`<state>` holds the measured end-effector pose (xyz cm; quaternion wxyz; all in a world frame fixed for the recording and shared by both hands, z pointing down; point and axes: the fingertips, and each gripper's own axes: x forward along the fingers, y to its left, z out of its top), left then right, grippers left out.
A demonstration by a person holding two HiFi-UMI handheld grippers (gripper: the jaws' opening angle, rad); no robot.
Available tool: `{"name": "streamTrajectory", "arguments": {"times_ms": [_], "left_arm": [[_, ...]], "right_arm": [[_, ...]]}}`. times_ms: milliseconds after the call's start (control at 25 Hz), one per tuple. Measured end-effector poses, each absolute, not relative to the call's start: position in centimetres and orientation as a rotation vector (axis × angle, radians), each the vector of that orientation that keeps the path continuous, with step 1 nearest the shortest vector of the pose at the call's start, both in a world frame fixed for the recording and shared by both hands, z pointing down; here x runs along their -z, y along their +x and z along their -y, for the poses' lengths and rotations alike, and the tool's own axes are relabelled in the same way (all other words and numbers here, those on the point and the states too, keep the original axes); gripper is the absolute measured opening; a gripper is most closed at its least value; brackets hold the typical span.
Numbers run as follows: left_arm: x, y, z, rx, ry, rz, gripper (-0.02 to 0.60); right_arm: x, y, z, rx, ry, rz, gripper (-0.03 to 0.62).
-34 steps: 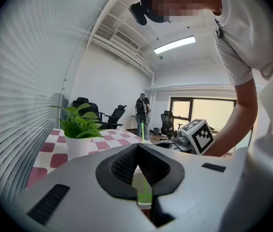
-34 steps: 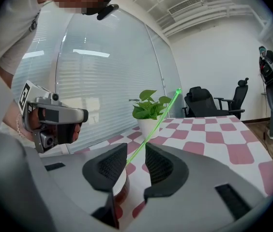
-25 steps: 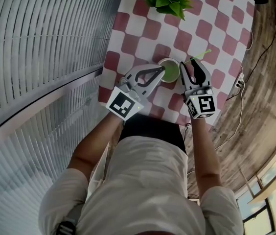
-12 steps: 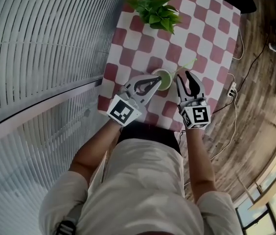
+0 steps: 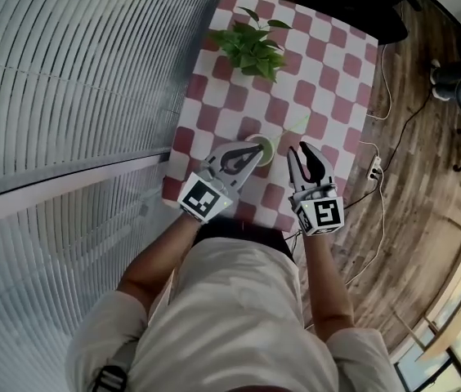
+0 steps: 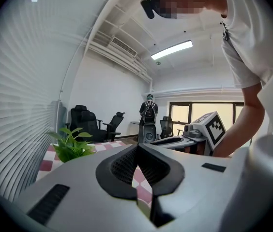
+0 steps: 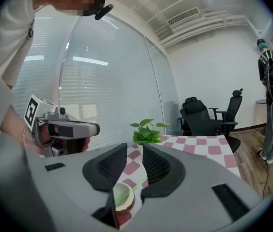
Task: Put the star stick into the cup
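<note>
Fingers (image 6: 122, 166) of the left gripper (image 6: 137, 149) are pressed together at their tips and they hold nothing; only the checkered counter shows behind them. On the right gripper (image 7: 134, 151) the fingers (image 7: 158, 168) stand apart with a clear gap, and they have just been closing a little, with nothing between them; through the gap the cup (image 7: 123, 197) and the star stick (image 7: 132, 186) appear lower down, apart from the pads. In the head view the cup (image 5: 263, 149) stands on the counter (image 5: 328, 64) near its front edge, and the star stick (image 5: 294, 126) is inside it. The stick is thin and green, and it leans out over the rim; its long axis runs slantwise, with the free end pointing away from the person and to the right. The end itself is too small to make out. The left gripper (image 5: 248, 152) is just beside the cup on its left, with its tip at the rim; whether it touches the rim I cannot tell. The right gripper (image 5: 301, 152) is at the right of the cup and free of both the cup and the stick. Both grippers point away from the person, almost level and a little downward, with the marker cubes toward the body and the bare forearms stretched forward. A green plant (image 5: 251, 47) stands farther back on the counter.
</note>
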<state>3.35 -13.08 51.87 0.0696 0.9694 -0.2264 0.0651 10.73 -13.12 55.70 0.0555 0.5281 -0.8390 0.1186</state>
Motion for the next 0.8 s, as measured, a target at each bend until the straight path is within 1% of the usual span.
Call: {"name": "streamTrajectory", "arguments": {"times_ms": [200,800], "left_arm": [[-49.5,3.4,12.4,-0.124,2.880,0.681,0.032],[-43.1,3.4,10.7,-0.065,2.906,0.669,0.032]], "right_arm": [[-52.6,10.2,12.5,-0.329,1.600,2.565,0.094],[-44.1,9.1,10.6,-0.210,1.571,2.616,0.046]]}}
